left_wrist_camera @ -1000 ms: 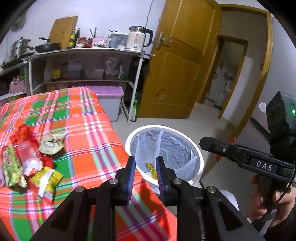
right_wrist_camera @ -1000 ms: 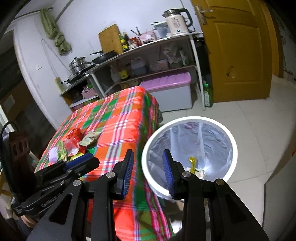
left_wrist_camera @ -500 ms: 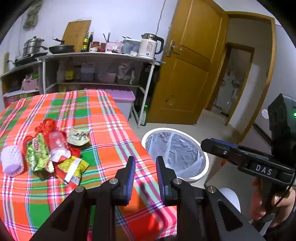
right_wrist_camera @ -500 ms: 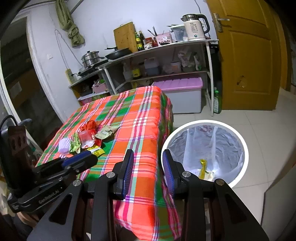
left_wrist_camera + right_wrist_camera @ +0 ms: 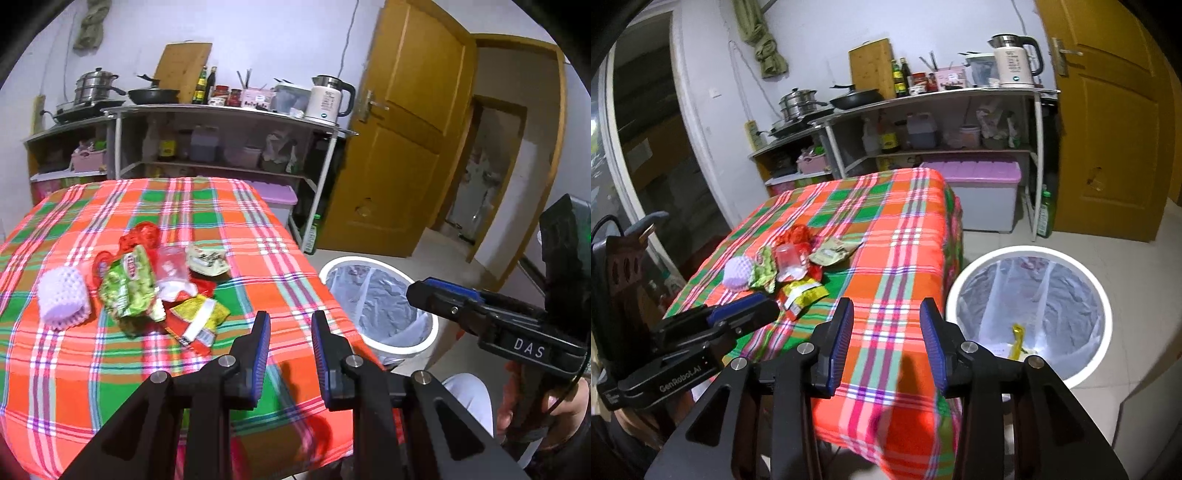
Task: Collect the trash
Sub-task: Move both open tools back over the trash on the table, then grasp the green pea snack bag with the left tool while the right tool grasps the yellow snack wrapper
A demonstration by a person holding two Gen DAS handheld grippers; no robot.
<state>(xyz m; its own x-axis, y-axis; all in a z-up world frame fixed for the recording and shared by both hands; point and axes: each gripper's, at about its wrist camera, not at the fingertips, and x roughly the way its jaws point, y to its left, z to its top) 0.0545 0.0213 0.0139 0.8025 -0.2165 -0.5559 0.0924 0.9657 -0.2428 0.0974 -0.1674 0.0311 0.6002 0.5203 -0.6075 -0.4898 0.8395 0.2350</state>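
Left hand-held gripper [image 5: 288, 325] hangs over the near part of the surface [image 5: 74, 354], which wears an orange-green plaid cloth. Its blue pads stand a narrow gap apart, nothing between them — released, empty.

Right hand-held gripper [image 5: 886, 314] sits over the surface's near corner, beside the bin; jaws opening, gap wider than the left's, nothing between the pads.

Trash lies in one loose heap on the surface, ahead and left of both grippers:
- white foam net sleeve [image 5: 62, 295], at the heap's left end
- green snack packet [image 5: 129, 284], touching the sleeve's right side
- clear plastic cup [image 5: 171, 269] on its side, over red wrappers [image 5: 142, 234]
- crumpled pale wrapper [image 5: 207, 260], far right of the heap
- yellow-red packet [image 5: 199, 317], nearest the left gripper's fingertips, not touching them

White bin [image 5: 964, 280] with a clear liner stands on the floor just beside the surface's right edge. A yellow wrapper [image 5: 1017, 341] lies at its bottom.
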